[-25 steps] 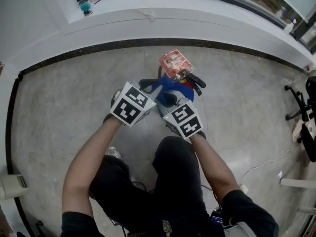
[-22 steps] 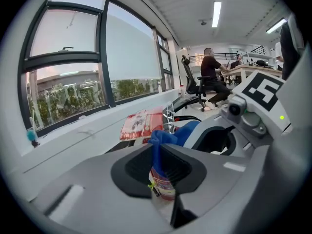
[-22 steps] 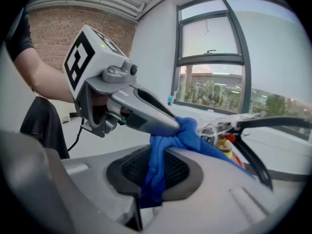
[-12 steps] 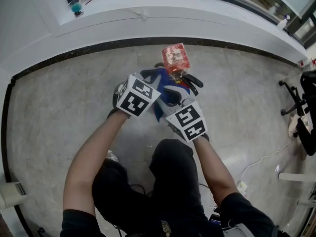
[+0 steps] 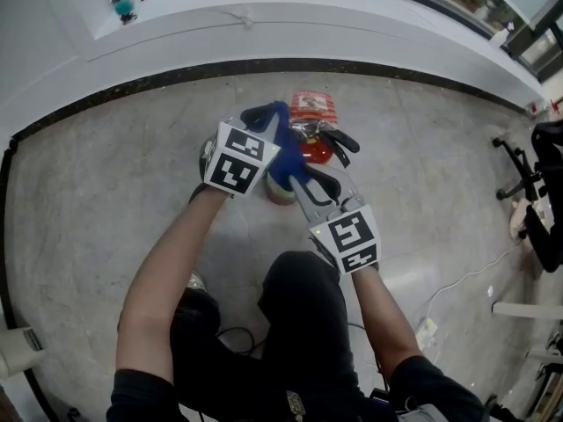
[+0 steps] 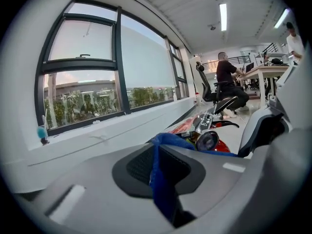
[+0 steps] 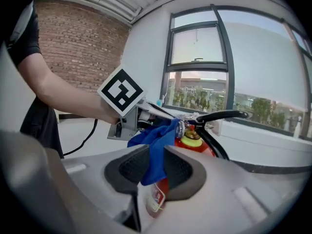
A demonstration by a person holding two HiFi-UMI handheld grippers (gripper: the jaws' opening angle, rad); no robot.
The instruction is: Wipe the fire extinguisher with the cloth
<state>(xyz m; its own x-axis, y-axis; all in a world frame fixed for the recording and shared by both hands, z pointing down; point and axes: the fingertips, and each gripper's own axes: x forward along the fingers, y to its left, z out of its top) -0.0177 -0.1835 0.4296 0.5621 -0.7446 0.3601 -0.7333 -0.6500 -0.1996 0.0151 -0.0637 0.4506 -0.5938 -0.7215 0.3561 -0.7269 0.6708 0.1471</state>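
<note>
The red fire extinguisher [image 5: 315, 145] stands on the floor in front of my knees, with a red tag [image 5: 314, 105] at its black handle. A blue cloth [image 5: 283, 144] is stretched over its near side between both grippers. My left gripper [image 5: 264, 118] holds the cloth's far end; its jaws have just been closing, and the cloth [image 6: 160, 179] is pinched between them. My right gripper [image 5: 318, 185] is shut on the near end, where the cloth [image 7: 157, 155] hangs between its pads in front of the extinguisher [image 7: 197, 143]. The gauge [image 6: 208, 141] shows past the left jaws.
A white ledge [image 5: 264, 33] under the windows runs along the far side, with a small blue cup [image 5: 123, 7] on it. An office chair [image 5: 532, 178] stands at the right, and a white cable [image 5: 457, 293] lies on the floor. People sit at desks [image 6: 226, 74] further off.
The grippers have drawn apart: the left moved away from me and the right pulled back toward my knees. The cloth is now stretched between them and more of the extinguisher shows.
</note>
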